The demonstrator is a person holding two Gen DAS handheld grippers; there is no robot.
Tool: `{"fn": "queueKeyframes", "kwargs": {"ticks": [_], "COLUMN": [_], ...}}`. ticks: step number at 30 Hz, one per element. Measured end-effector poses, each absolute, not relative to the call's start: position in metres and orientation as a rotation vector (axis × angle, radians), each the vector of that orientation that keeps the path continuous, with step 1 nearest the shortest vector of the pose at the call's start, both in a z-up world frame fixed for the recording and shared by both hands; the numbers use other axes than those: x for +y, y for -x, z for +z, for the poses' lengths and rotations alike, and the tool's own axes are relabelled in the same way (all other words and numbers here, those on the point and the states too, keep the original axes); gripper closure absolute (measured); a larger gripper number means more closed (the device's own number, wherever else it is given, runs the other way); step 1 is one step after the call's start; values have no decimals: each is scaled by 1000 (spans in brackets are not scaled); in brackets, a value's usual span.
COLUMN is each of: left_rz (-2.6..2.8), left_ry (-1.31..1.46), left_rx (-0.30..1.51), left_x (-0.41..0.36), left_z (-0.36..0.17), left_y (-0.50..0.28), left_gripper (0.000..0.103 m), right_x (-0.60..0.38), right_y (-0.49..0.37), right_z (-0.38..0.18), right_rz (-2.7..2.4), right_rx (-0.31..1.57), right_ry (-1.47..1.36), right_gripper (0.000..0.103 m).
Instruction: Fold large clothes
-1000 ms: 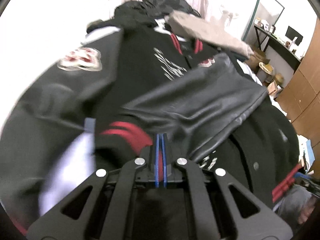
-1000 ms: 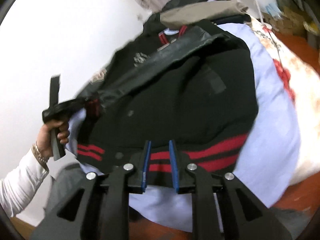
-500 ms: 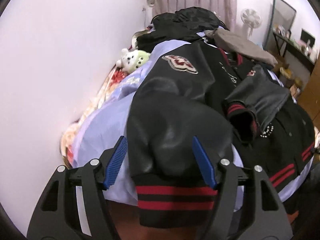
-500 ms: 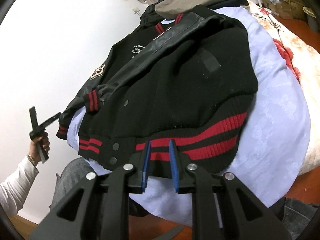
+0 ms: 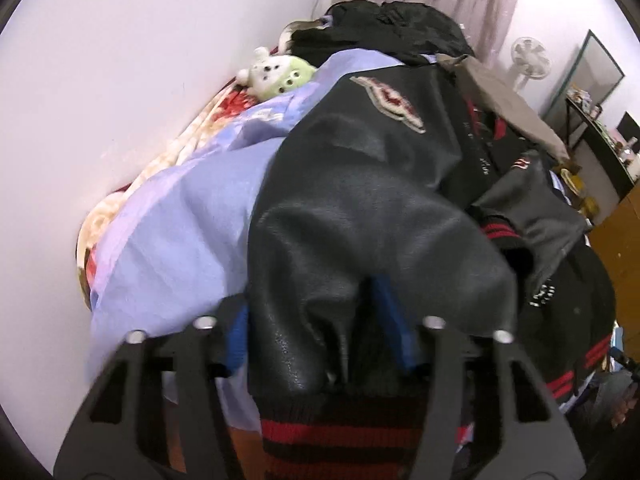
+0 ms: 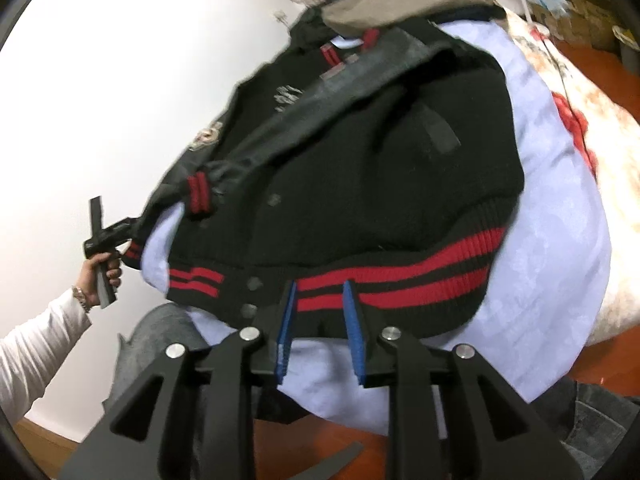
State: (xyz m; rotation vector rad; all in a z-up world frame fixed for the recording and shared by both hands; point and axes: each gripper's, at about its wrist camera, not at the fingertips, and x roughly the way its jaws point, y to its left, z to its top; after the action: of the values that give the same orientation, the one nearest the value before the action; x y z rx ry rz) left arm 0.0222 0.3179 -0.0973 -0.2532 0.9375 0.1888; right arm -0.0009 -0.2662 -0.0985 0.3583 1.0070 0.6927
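Now off the folded sleeve (image 5: 532,216), left tool (image 5: 316,320) closes around the other sleeve's cuff (image 5: 340,436) at the bed edge (image 5: 96,280); right tool (image 6: 320,300) opens off the hem (image 6: 400,276).

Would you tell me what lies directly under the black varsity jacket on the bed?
The black varsity jacket lies on a pale blue sheet, which shows around its hem and sides. A floral blanket shows beyond the sheet. What lies beneath the jacket's middle is covered.

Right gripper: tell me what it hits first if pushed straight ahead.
Most likely the jacket's red-striped hem. The right gripper, its jaws opening, points at that ribbed band, with nothing pressed between its pads. Depth is unclear; the light blue sheet lies just below.
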Motion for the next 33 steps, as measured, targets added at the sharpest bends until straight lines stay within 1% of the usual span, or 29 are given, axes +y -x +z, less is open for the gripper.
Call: {"fn": "queueKeyframes", "kwargs": {"ticks": [1, 2, 4, 6, 9, 17, 23, 25, 27, 28, 30, 33], "left_rz": [180, 176, 169, 135, 103, 111, 129, 87, 115, 119, 123, 142], "left_ry": [250, 244, 270, 305, 290, 186, 119, 113, 42, 37, 59, 44], "left_rx": [940, 946, 935, 905, 886, 926, 935, 957, 978, 980, 1018, 1089], "left_x": [317, 317, 321, 326, 318, 290, 279, 271, 258, 255, 253, 249], "left_z": [-95, -93, -85, -73, -55, -49, -31, -35, -44, -46, -54, -67], "left_y": [-22, -22, -19, -15, -14, -18, -13, -14, -16, -17, -25, -34], "left_gripper": [70, 74, 92, 98, 98, 98, 98, 96, 95, 95, 94, 88], "right_x": [-266, -267, -269, -271, -273, -272, -275, -275, -276, -274, -271, -264], "right_y": [3, 4, 5, 7, 7, 9, 12, 13, 15, 16, 17, 22], "right_z": [-97, -97, -97, -95, -95, -90, -89, -86, -84, -83, -82, -79], "right_rz": [698, 700, 696, 698, 696, 714, 729, 743, 758, 762, 778, 796], "right_rx": [1001, 1001, 1003, 993, 988, 973, 958, 946, 934, 932, 938, 934], "right_ry": [-354, -350, -350, -356, -363, -366, -392, -394, -400, -399, -395, -364], "right_gripper": [73, 73, 73, 73, 73, 73, 73, 72, 65, 64, 64, 64]}}
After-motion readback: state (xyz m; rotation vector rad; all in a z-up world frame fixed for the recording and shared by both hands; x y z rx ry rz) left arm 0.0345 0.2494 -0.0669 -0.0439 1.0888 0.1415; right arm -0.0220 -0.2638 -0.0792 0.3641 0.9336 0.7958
